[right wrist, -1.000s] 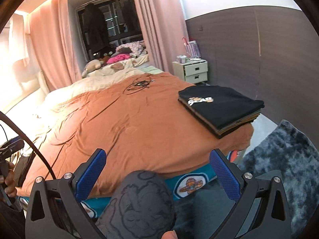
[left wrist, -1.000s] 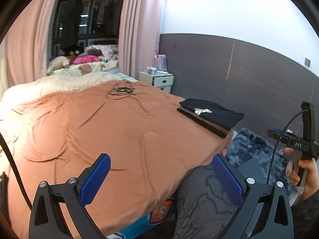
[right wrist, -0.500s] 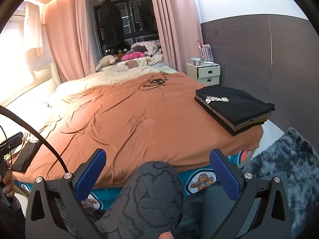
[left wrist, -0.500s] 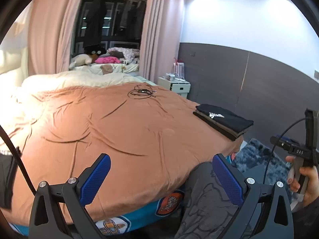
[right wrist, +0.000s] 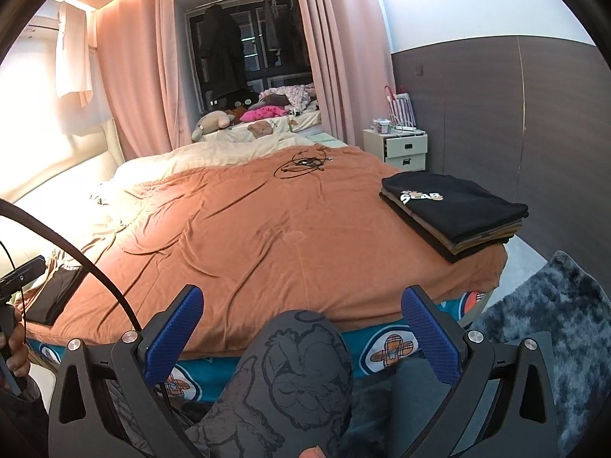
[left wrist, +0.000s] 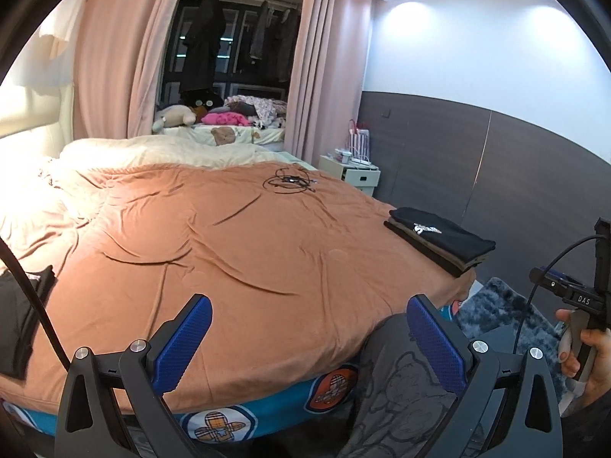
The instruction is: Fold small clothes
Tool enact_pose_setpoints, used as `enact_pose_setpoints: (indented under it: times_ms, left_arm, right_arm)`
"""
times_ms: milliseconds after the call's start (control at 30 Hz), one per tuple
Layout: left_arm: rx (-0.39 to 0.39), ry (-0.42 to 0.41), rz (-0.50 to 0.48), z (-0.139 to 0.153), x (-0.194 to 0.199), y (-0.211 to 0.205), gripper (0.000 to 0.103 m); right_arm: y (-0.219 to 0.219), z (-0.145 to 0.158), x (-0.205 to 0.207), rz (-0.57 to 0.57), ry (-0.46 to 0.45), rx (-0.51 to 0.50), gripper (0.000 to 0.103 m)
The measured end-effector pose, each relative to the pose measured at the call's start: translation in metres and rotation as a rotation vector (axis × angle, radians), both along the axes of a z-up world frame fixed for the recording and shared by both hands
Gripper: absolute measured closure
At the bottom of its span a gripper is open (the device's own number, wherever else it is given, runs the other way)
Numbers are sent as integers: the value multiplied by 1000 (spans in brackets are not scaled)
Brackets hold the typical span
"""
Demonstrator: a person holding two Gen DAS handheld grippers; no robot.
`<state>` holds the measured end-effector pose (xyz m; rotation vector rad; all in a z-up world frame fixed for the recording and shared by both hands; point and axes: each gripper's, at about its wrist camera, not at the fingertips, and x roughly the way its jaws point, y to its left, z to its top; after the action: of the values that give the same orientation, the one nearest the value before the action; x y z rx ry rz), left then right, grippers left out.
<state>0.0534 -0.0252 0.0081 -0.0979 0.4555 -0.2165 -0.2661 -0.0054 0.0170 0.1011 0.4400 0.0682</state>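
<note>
The stack (right wrist: 454, 215) of folded clothes, a black printed shirt on top, sits squared at the right near corner of the bed (right wrist: 267, 236). A dark unfolded garment (left wrist: 19, 313) lies at the left near edge, well apart from it.

Over the last second both cameras have tipped up and swung leftward: the stack has drifted toward the right in both views, and the dark garment has come into sight at the left. This probably means one fold is finished and the next piece is being sought.

The left gripper (left wrist: 305, 339) is spread wide and empty, above the near edge of the bed. The right gripper (right wrist: 301, 337) is likewise spread and empty, over the person's knee (right wrist: 298, 362).

There are no bins or baskets here; the only holder is a striped bag (right wrist: 401, 108) on the nightstand (right wrist: 404, 149), contents hidden.
</note>
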Motion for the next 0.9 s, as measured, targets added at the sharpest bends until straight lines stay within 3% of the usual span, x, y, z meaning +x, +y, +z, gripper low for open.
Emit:
enact_pose_setpoints:
  times_ms: [900]
  left_arm:
    - [37,-24,5,1,-8,-11,1]
  right_arm:
    - [-2,-6,2,5,4,3,0]
